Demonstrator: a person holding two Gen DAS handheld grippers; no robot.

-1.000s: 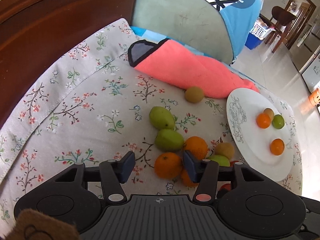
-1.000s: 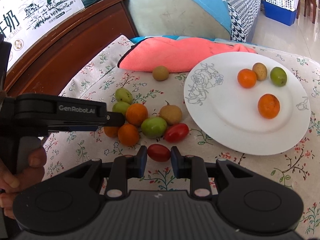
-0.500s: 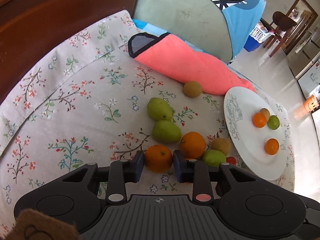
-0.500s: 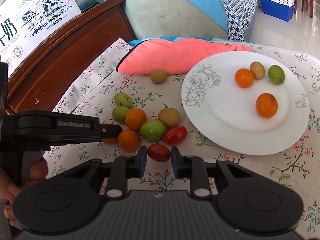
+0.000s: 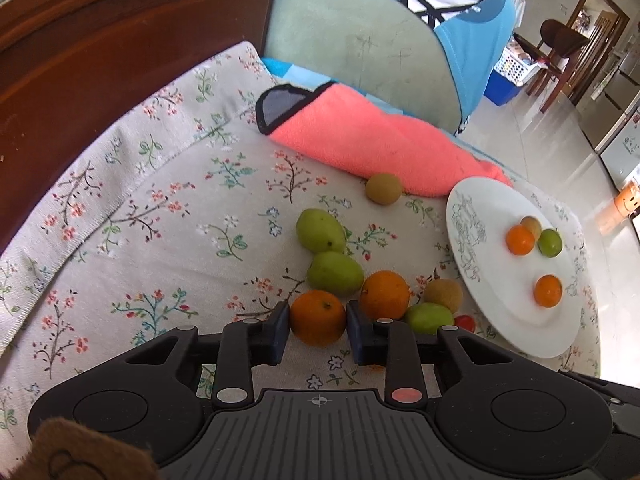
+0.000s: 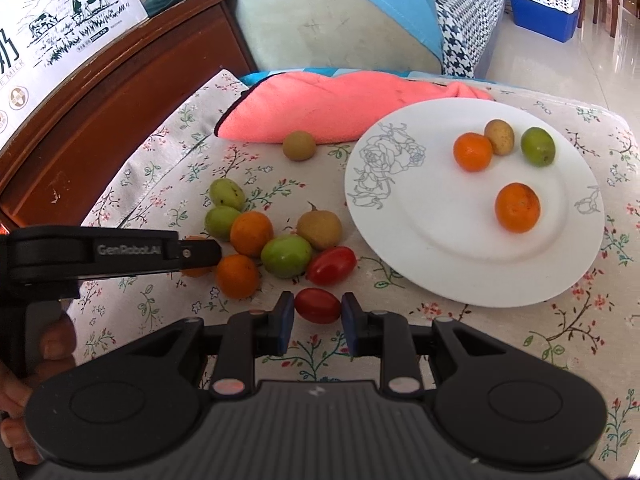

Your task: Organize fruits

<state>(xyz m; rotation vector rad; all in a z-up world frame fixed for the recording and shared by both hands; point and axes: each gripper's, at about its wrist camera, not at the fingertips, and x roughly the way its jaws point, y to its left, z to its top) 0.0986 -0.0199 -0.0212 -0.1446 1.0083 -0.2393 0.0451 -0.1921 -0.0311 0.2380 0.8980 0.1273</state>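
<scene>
My left gripper (image 5: pixel 317 324) is shut on a small orange (image 5: pixel 317 322), lifted slightly off the floral cloth. My right gripper (image 6: pixel 317 312) is shut on a red cherry tomato (image 6: pixel 317 305). The left gripper also shows in the right wrist view (image 6: pixel 200 254), at the left of the fruit pile. Loose on the cloth lie two green fruits (image 5: pixel 320 230), oranges (image 6: pixel 251 233), a brown fruit (image 6: pixel 319 229) and a second tomato (image 6: pixel 332 265). A white plate (image 6: pixel 448 240) at the right holds two oranges, a brown fruit and a green one.
A pink towel (image 6: pixel 320 110) lies behind the fruit, with one brown fruit (image 6: pixel 299 145) against it. A dark wooden headboard (image 6: pixel 100 120) runs along the left. A cushioned chair back (image 5: pixel 360 44) stands behind the cloth. Tiled floor lies to the right.
My left gripper closed from wide open onto the small orange and raised it a little. My right gripper stayed shut on the tomato and barely moved.
</scene>
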